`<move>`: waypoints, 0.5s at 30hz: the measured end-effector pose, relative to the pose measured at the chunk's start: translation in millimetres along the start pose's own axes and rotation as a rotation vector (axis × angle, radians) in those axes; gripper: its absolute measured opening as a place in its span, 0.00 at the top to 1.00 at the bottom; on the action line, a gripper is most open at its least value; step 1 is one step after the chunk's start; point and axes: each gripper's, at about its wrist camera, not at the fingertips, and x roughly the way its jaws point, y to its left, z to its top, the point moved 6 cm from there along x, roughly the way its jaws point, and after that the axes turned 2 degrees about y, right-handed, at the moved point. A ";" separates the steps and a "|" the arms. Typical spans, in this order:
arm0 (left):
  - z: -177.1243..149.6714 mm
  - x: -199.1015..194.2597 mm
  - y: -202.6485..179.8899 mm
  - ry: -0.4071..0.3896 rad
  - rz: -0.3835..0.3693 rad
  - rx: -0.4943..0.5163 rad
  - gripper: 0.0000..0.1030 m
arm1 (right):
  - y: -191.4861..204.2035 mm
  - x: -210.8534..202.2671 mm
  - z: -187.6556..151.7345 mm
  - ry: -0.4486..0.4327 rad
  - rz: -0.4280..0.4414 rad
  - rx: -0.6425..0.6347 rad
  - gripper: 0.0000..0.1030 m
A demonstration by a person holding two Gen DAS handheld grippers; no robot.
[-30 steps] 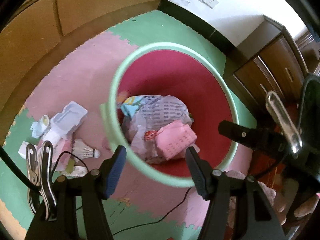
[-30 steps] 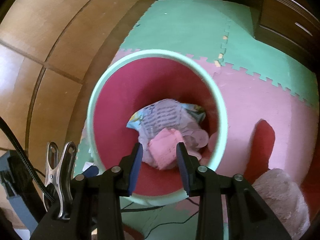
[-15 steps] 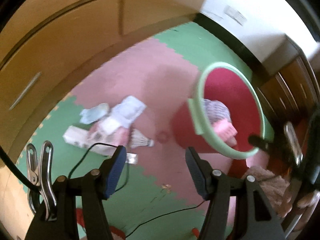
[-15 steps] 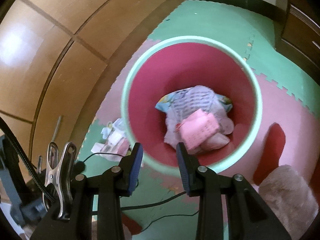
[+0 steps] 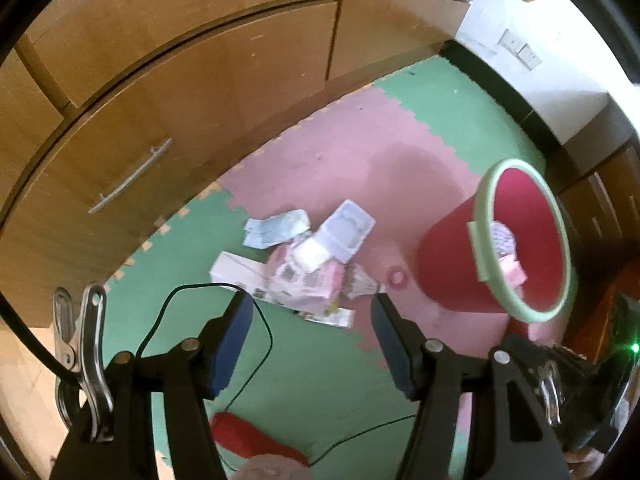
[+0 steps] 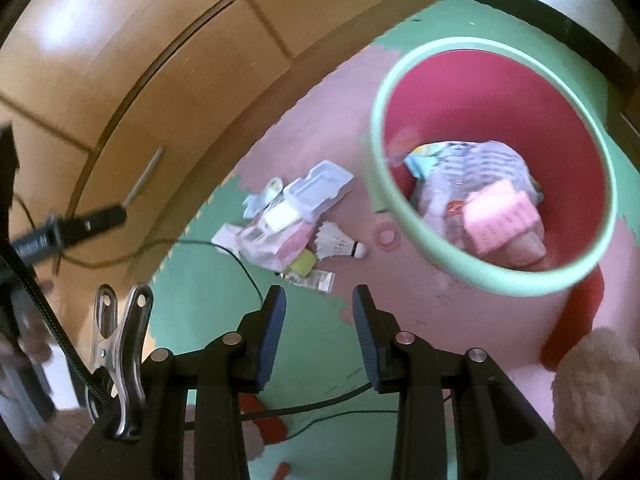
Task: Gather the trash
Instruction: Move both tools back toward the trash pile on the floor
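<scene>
While both claws hang empty above the foam floor mat (image 5: 320,380), I read this as the gap between one drop and the next pick; my left claw (image 5: 312,320) stands wide apart with nothing between its pads, and my right claw (image 6: 319,312) is parted more narrowly, also gripping nothing. The red bin (image 5: 452,268) with its pale green rim (image 6: 400,216) sits on the pink tiles and already holds crumpled printed paper (image 6: 480,160) and a pink ribbed piece (image 6: 504,220); so part of the job looks done. What remains is the litter pile (image 5: 304,264) just beside the bin, on the seam between pink and green tiles: a clear plastic tray (image 5: 348,232), a pale blue wrapper (image 5: 276,228), a white carton (image 5: 236,272), pink printed packaging (image 6: 276,244), a shuttlecock (image 6: 340,246) and a foil sachet (image 6: 316,278); a small pink ring (image 6: 386,236) lies between the shuttlecock and the bin. A thin black cable (image 5: 256,320) loops across the green tile right beside the pile; I judge that the snag risk. Next, I'd say, one claw must drop onto a single piece; the shuttlecock or the sachet at the pile's near edge looks easiest, taken clear of the cable, then carried over the rim.
</scene>
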 end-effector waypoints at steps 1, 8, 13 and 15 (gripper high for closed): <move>1.4 3.6 3.9 0.008 0.009 0.005 0.37 | 3.4 3.7 -0.5 0.005 -0.001 -0.010 0.65; 15.4 45.4 21.7 0.085 0.030 0.061 0.37 | 19.0 38.1 -8.4 0.056 0.011 -0.054 0.65; 22.5 87.1 27.7 0.115 0.035 0.125 0.37 | 27.7 68.6 -7.6 0.089 0.020 -0.048 0.65; 23.8 110.9 31.5 0.132 0.037 0.147 0.37 | 30.5 79.5 -3.9 0.094 0.024 -0.033 0.65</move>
